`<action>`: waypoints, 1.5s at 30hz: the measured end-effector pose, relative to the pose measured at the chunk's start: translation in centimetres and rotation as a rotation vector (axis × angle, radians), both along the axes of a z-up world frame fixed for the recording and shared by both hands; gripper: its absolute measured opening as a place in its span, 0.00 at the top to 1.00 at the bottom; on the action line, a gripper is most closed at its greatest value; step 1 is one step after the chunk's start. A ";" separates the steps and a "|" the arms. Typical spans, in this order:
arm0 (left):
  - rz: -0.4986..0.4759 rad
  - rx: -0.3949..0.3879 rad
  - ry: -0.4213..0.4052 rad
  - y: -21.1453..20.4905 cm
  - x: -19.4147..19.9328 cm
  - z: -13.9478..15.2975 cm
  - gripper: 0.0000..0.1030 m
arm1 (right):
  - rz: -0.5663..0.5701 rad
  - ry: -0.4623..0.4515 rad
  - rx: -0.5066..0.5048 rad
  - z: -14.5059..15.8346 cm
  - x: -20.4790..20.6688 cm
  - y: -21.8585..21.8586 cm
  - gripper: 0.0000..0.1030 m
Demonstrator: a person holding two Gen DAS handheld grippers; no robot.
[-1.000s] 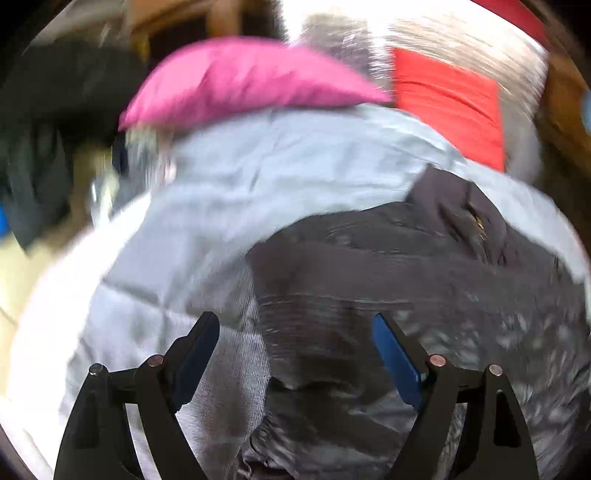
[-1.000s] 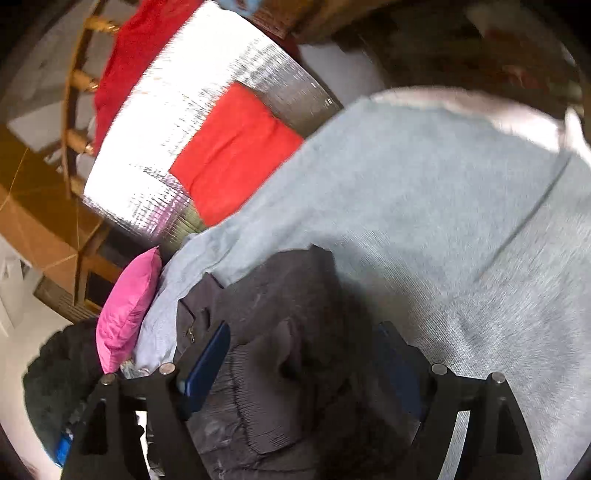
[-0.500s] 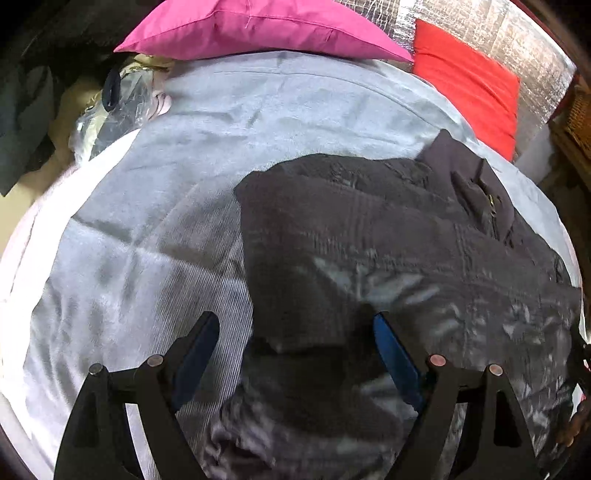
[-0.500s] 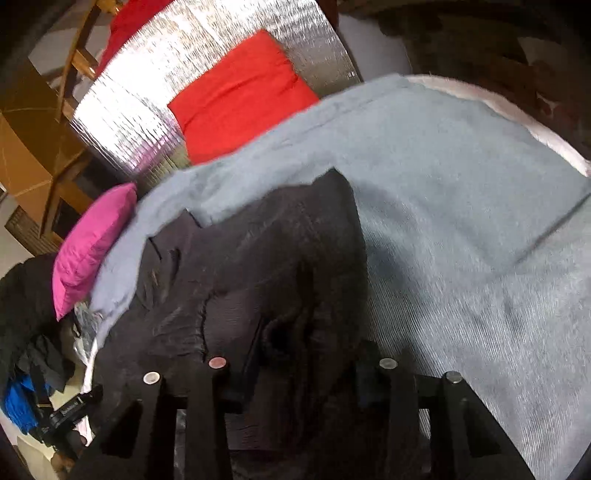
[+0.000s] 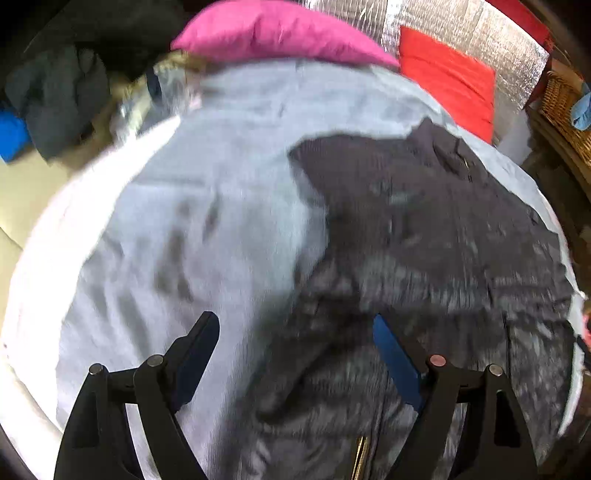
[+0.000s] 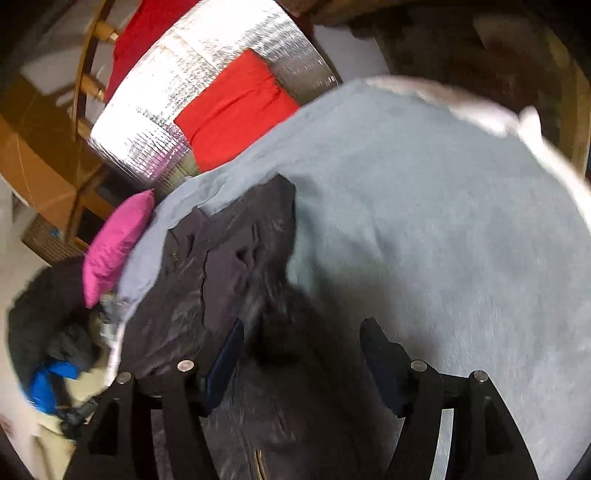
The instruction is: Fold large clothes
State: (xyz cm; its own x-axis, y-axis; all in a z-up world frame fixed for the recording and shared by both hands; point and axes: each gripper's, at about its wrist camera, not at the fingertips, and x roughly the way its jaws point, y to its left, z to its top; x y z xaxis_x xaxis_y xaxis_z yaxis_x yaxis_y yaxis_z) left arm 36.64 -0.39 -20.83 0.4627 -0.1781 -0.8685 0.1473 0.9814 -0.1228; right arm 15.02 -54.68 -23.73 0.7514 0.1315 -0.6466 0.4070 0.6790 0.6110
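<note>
A dark jacket (image 5: 424,221) lies spread on a grey-blue blanket (image 5: 221,203), its gold zipper (image 5: 360,458) near the bottom of the left wrist view. My left gripper (image 5: 293,321) hangs open over the jacket's left edge, one finger above the blanket and the other above dark cloth. In the right wrist view the jacket (image 6: 229,258) runs up to the left across the blanket (image 6: 424,221). My right gripper (image 6: 303,326) is above the jacket's right side. Its jaws are opening, with a hump of dark cloth lying between them, and the pads do not press on it.
A pink pillow (image 5: 277,33) and a red pillow (image 5: 447,81) lie at the far end against silver foil padding (image 5: 517,59). Dark and blue clothes (image 5: 55,96) are piled on the floor at the left. A wicker basket (image 5: 561,103) stands at the right.
The right jaws, pinched narrow on the dark cloth half a second ago, now stand wider. The left gripper has slid left, so the jacket edge sits further right in its view.
</note>
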 end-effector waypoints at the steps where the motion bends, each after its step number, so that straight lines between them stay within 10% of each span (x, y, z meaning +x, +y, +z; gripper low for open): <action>1: 0.003 -0.018 0.028 0.4 -0.2 -0.5 0.17 | 0.002 0.000 0.020 -0.6 -0.2 0.0 0.33; 6: 0.015 -0.123 0.085 1.3 -0.9 -1.6 0.18 | 0.013 0.010 0.159 -3.9 0.4 -0.5 0.33; 10: 0.015 -0.161 0.127 0.9 -1.1 -2.8 0.48 | 0.065 -0.055 0.250 -4.4 1.7 0.1 0.40; 13: 0.000 -0.126 0.098 0.0 -1.3 -2.9 0.49 | 0.091 0.015 0.131 -4.1 3.1 2.1 0.47; 14: -0.003 -0.124 0.090 -0.1 -1.3 -2.9 0.52 | 0.092 0.026 0.087 -3.9 3.4 2.6 0.67; 17: -0.017 -0.100 0.059 -0.4 -1.3 -2.7 0.73 | 0.065 0.053 0.002 -3.1 3.3 3.9 0.82; 26: -0.037 -0.124 -0.007 -0.2 -2.5 -1.2 0.84 | 0.044 -0.014 -0.093 -0.2 1.5 6.3 0.86; 36: -0.039 -0.106 0.051 0.9 -5.5 -1.1 0.36 | 0.039 0.008 0.023 -1.3 -1.8 4.3 0.74; 40: -0.056 -0.130 0.064 2.0 -7.3 -1.2 0.36 | 0.004 -0.015 0.068 -1.7 -4.4 3.1 0.30; 43: -0.084 -0.128 0.064 1.9 -7.8 -1.5 0.40 | 0.018 -0.043 0.064 -1.8 -5.6 2.8 0.30; 45: -0.100 -0.111 0.064 1.5 -7.8 -2.1 0.63 | 0.034 -0.047 0.063 -2.2 -5.6 3.0 0.30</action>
